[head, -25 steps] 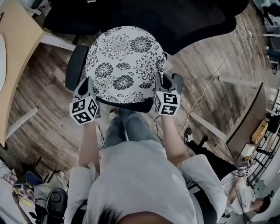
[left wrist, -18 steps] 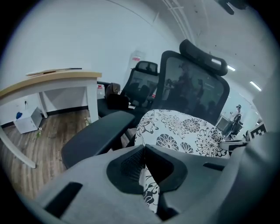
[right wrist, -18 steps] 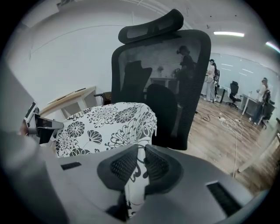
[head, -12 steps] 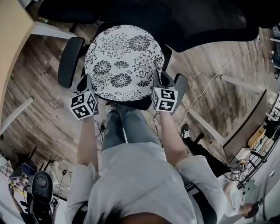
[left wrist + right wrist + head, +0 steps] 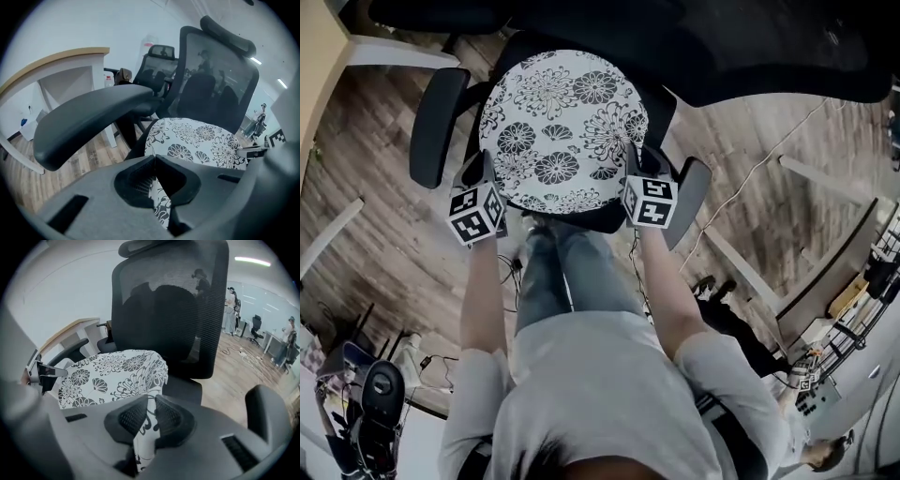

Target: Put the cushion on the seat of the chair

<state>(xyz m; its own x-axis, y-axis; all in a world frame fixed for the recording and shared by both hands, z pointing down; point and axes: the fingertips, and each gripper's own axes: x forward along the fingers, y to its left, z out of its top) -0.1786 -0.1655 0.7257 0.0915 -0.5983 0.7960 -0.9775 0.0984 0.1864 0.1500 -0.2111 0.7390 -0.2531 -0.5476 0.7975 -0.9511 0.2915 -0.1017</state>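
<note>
Head view: round white cushion (image 5: 562,127), black floral print

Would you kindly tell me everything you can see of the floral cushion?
The cushion is round and looks like soft fabric, white with dark flower prints. It lies roughly flat over the black chair seat, covering most of it. The left gripper and the right gripper are each shut on its near edge, one at either side, with the fabric pinched between the pads. Whether its underside touches the seat cannot be told.
</note>
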